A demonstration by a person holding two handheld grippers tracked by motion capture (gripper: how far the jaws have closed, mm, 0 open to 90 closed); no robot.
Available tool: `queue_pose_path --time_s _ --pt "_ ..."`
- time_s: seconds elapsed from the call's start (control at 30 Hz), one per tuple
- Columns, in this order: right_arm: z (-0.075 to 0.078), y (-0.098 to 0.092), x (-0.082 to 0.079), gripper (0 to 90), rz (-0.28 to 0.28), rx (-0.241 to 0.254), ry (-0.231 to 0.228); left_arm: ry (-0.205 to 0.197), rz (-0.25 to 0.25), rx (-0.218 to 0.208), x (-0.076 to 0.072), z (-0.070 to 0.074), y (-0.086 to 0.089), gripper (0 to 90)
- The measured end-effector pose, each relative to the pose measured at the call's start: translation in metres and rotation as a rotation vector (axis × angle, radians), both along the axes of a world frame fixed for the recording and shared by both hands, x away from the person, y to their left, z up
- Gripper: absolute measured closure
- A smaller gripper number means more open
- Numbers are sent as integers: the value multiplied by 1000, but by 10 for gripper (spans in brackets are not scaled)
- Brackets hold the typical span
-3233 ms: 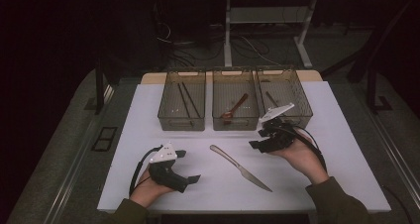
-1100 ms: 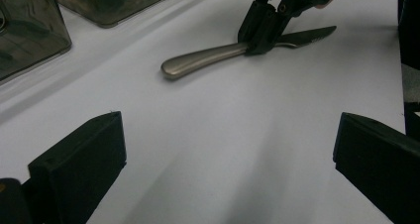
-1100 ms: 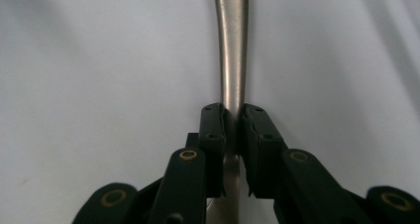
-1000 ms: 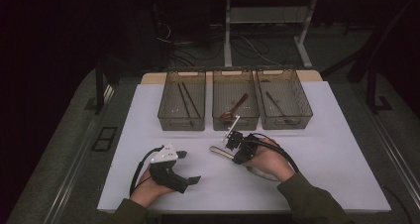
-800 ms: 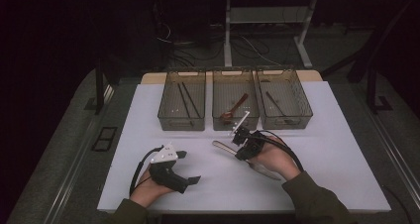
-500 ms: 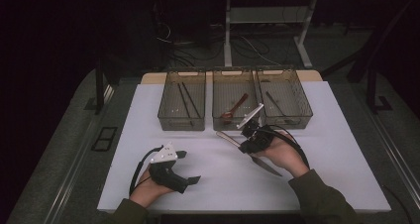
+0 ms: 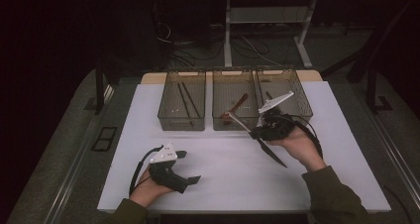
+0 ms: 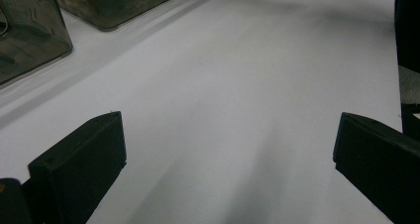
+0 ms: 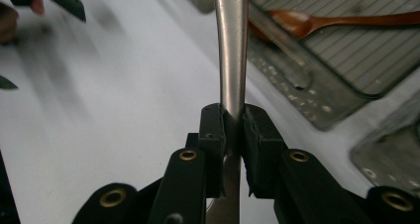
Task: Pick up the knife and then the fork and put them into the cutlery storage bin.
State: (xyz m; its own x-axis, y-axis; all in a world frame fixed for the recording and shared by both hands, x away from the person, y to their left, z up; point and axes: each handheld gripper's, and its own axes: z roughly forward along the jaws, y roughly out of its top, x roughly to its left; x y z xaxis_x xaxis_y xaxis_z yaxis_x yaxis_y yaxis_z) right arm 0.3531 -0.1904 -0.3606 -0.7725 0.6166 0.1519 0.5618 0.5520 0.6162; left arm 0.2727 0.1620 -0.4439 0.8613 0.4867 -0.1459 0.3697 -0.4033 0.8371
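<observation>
The white table (image 7: 218,169) carries three clear bins at its far edge, and the change is all on the right side: the knife (image 7: 267,147) that lay flat in the middle of the table a few seconds ago is now off the surface, pinched at mid-length by the right gripper (image 9: 232,120), whose jaws press on the metal, and carried up toward the right-hand bin (image 7: 297,92). It looks bound for that bin. The left gripper (image 7: 190,167) rests near the front edge, jaws spread wide over bare table.
</observation>
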Motion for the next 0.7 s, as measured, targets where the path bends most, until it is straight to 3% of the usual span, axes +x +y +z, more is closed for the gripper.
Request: queue_pose_path --time_s 0.23,0.5,0.7 --pt "10 -27 4 785 -52 110 -41 1 -2 0 0 0 0 0" --pt "20 -51 5 785 -133 193 -111 3 -2 -1 0 0 0 0" --pt "23 -67 7 785 -192 229 -153 3 -5 2 0 -1 -1 0"
